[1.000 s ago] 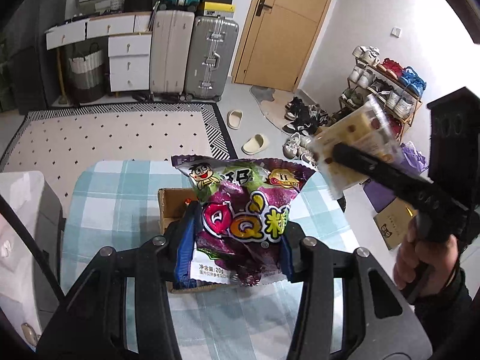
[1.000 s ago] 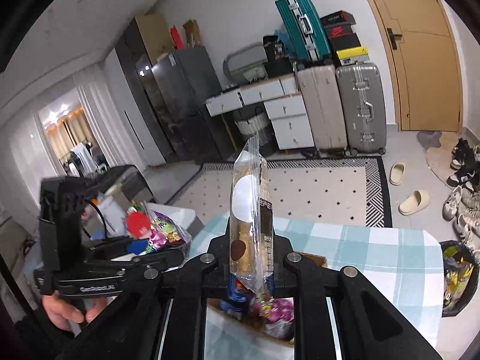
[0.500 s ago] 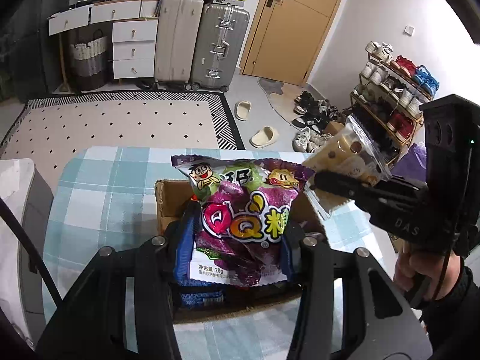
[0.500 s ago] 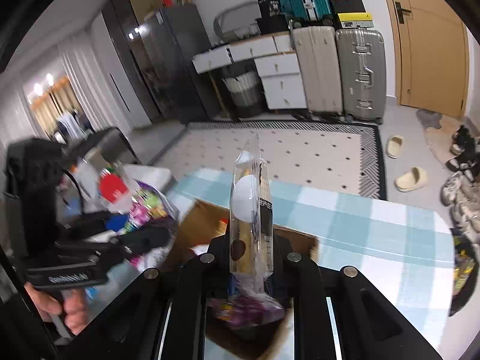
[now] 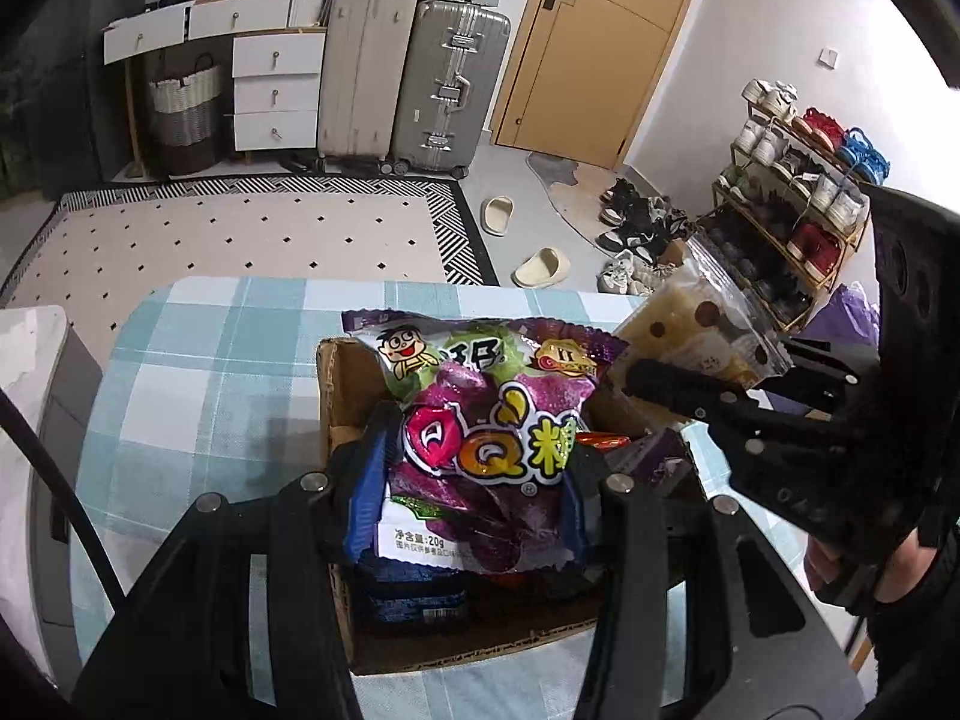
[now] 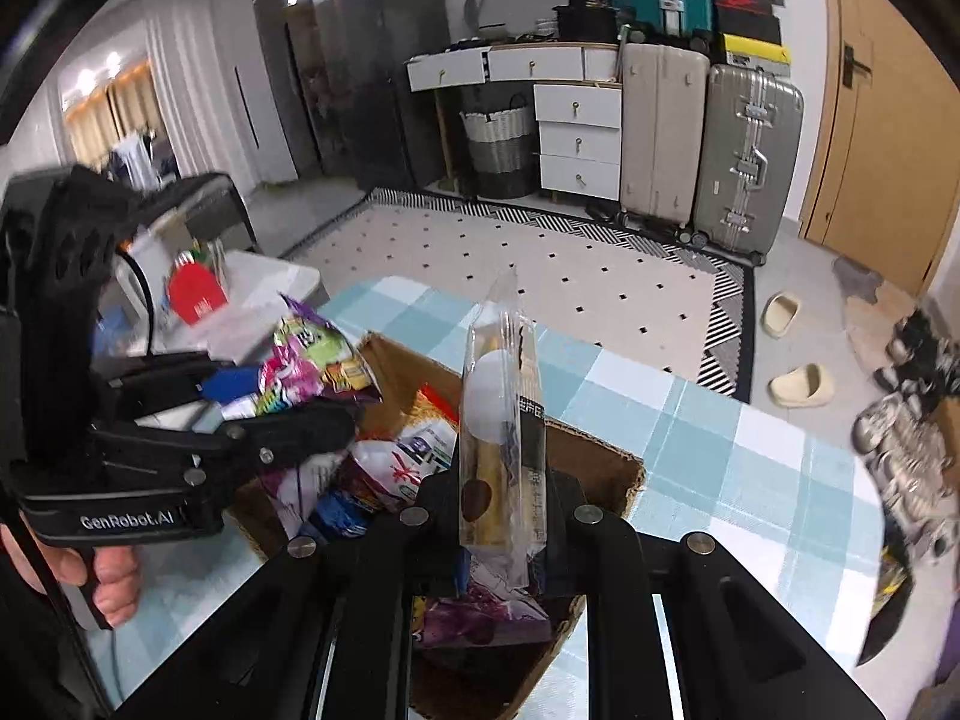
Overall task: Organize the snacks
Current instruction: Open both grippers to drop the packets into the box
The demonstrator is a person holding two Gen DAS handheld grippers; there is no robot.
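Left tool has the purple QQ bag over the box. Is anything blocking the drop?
No lid or flap shows over the cardboard box, but the right tool with its clear-wrapped cake hangs over the right side. The purple QQ bag in the left tool would land on snacks already inside.

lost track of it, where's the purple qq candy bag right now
The purple QQ candy bag is pinched in the left tongs, above the open cardboard box, left of the clear cake packet.

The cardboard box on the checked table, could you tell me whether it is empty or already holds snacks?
Already holding snacks. The cardboard box is open-topped, and several packets lie inside it, below the purple bag held in the left tongs.
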